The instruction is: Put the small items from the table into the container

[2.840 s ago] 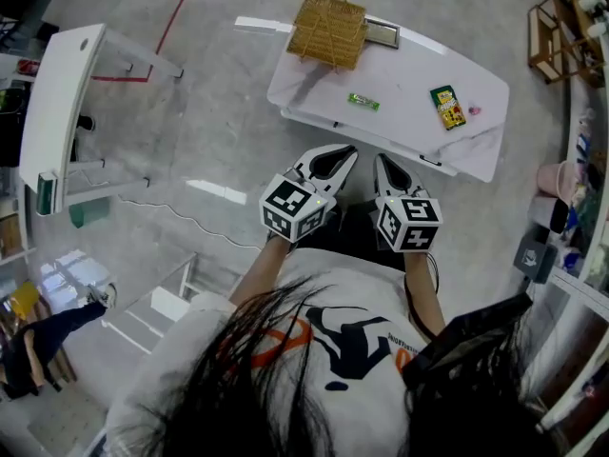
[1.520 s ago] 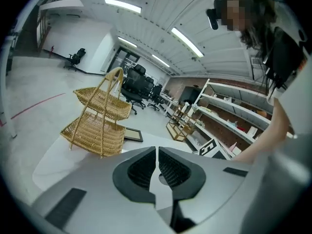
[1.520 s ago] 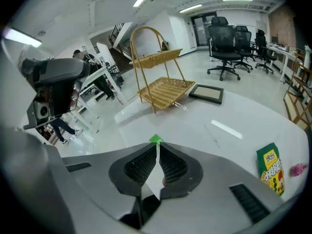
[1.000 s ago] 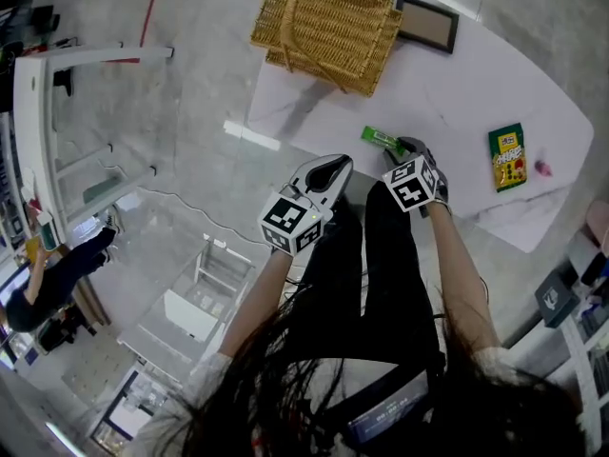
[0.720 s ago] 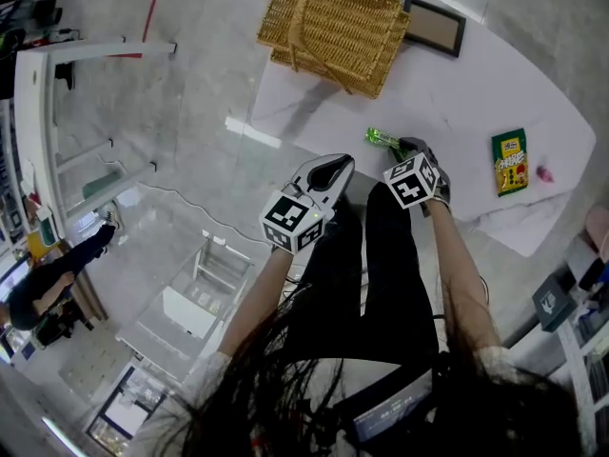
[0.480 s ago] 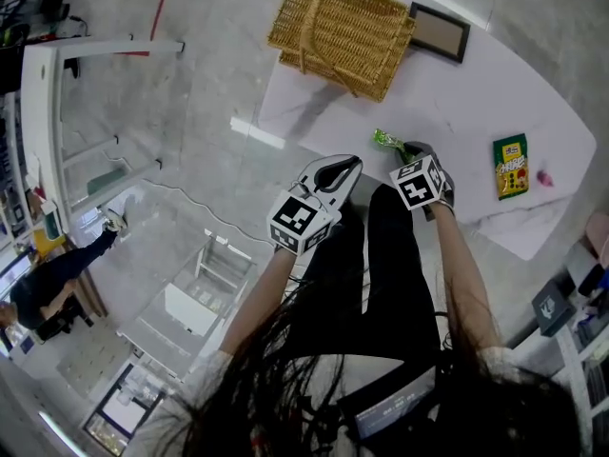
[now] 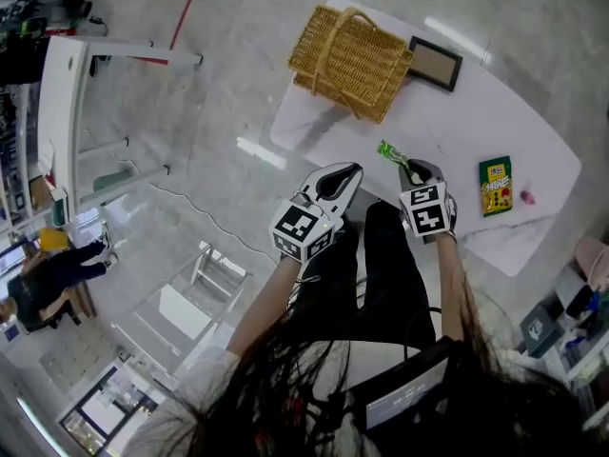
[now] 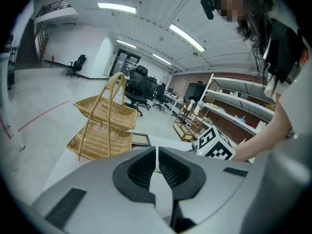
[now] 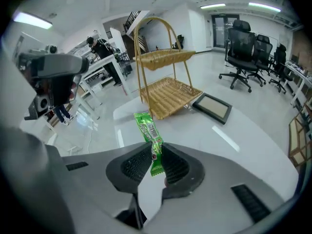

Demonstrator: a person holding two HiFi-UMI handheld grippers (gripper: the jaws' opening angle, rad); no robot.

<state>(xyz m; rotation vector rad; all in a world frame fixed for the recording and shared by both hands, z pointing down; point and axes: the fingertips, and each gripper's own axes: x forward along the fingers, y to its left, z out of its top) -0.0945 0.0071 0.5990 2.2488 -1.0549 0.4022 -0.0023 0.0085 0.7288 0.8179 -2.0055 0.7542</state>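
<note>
A two-tier wicker basket [image 7: 352,50] stands at the far left end of the white table [image 7: 457,131]. My right gripper [image 7: 411,168] hangs above the table's near edge. Its jaws are closing, pressed on a slim green snack packet [image 9: 148,130] that sticks up out of the right gripper [image 9: 155,152] and hangs clear of the table. In the head view the green packet [image 7: 392,150] pokes out toward the basket [image 9: 163,89]. My left gripper [image 7: 347,172] is shut and empty, held off the table's near edge. In its own view the left gripper [image 8: 157,152] faces the basket [image 8: 105,126].
A dark picture frame [image 7: 436,64] lies beside the basket. A green and yellow packet [image 7: 495,186] and a small pink item [image 7: 527,197] lie toward the table's right end. Another white table [image 7: 57,112] stands far left; office chairs [image 9: 241,52] and shelves stand beyond.
The right gripper closed on the green packet and lifted it off the table. Both grippers rose. The left one stayed shut and empty.
</note>
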